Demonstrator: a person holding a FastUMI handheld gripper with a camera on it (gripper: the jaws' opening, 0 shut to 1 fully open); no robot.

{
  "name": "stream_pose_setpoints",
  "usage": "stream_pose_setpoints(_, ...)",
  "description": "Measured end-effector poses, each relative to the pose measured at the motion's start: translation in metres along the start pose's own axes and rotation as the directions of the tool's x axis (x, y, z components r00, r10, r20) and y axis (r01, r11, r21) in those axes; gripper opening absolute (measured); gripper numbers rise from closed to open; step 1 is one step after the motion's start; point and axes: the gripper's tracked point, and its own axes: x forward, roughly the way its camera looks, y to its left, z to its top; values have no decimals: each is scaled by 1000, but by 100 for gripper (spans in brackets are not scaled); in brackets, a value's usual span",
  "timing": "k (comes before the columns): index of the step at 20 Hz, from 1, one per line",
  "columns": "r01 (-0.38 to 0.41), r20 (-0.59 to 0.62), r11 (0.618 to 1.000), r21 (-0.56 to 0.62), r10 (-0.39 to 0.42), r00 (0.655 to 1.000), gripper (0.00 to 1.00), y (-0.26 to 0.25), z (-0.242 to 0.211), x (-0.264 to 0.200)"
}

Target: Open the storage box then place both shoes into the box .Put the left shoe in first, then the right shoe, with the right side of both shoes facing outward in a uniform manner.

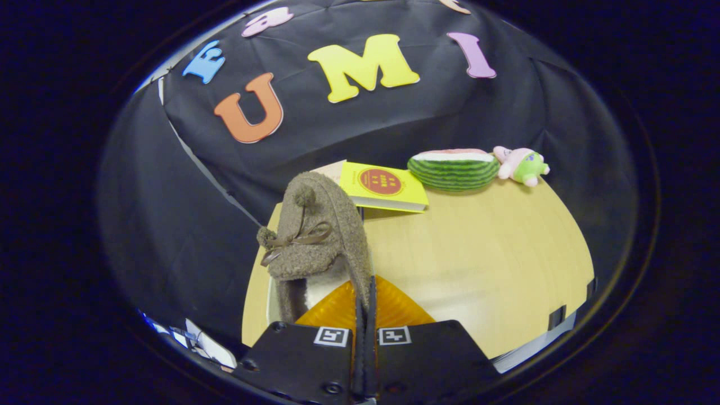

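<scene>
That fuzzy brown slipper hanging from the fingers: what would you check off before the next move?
1. Grip: the fingers are closed on the edge of the brown fuzzy slipper and hold it up. Ok.
2. Left or right shoe: cannot tell.
3. Storage box open: an orange surface lies just below the slipper, but whether it is the box or its lid, cannot tell.
4. Other shoe's place: cannot tell.
5. Room on the wooden table: the yellow book, watermelon plush and small pink-and-green plush toy sit well beyond the fingers. Ok.
</scene>
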Motion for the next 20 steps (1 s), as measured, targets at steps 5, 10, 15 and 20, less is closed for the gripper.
stream_pose_setpoints(5,19,17,1000,-9,-19,1000,6,38,-18,35)
stream_pose_setpoints(10,39,-28,999,23,-39,999,6,45,-38,77)
stream_pose_setpoints(15,104,-51,994,41,-102,993,6,29,-60,110)
stream_pose_setpoints(20,127,-11,991,28,-127,992,6,22,-64,124)
